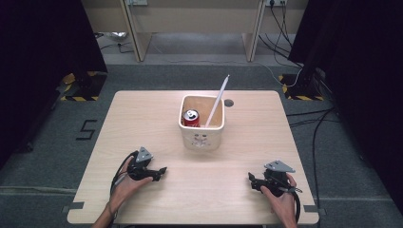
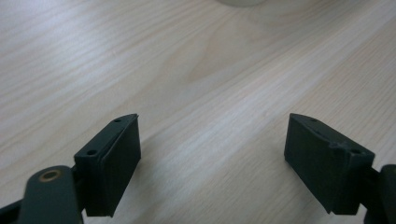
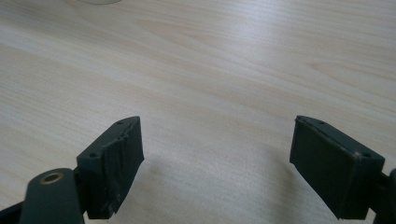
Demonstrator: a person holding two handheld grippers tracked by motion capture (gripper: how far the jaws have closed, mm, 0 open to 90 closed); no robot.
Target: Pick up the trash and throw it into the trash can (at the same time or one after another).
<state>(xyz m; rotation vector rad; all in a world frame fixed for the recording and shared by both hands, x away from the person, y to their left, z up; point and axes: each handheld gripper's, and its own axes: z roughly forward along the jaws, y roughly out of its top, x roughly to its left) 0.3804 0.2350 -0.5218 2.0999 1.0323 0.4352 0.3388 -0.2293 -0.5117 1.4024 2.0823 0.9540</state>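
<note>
A cream square bin [image 1: 202,137] stands mid-table, holding a red soda can [image 1: 191,118] and a long white stick [image 1: 217,101] that leans out to the upper right. My left gripper [image 1: 161,173] rests low at the table's front left, held in a hand, pointing right. In its own view the left gripper [image 2: 212,144] has its jaws wide apart over bare wood, nothing between them. My right gripper [image 1: 251,180] sits at the front right, pointing left. The right gripper [image 3: 215,149] is likewise open over bare wood.
The light wooden table [image 1: 142,118] has a small dark round hole [image 1: 229,102] just behind the bin. Dark curtains stand at both sides, cables trail on the grey floor at the right, and a wooden bench frame stands behind.
</note>
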